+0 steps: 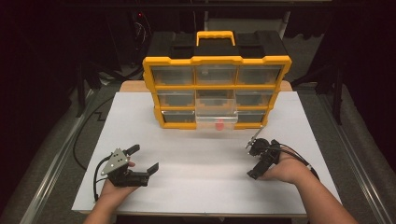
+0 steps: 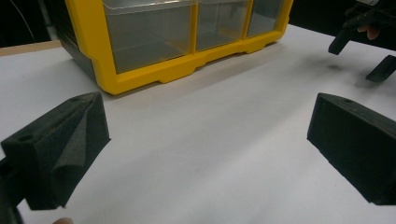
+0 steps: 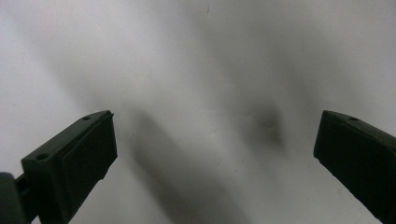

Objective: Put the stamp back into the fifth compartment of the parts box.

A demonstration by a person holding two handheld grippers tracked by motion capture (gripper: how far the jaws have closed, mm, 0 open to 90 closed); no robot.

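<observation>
a small red item (image 1: 218,125) in the pulled-out clear drawer (image 1: 216,122), well ahead of both sets of jaws, is too small to identify. the yellow organizer (image 2: 140,74) is cropped at the top edge beyond the left gripper (image 2: 205,154) jaws.

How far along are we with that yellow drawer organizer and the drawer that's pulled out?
Done: the bottom middle clear drawer of the yellow organizer is pulled out, with a small red item inside. In hand: nothing; the left gripper and right gripper are both open and empty over the white table, well short of the organizer. Left: probably taking out the red item or closing the drawer.
</observation>
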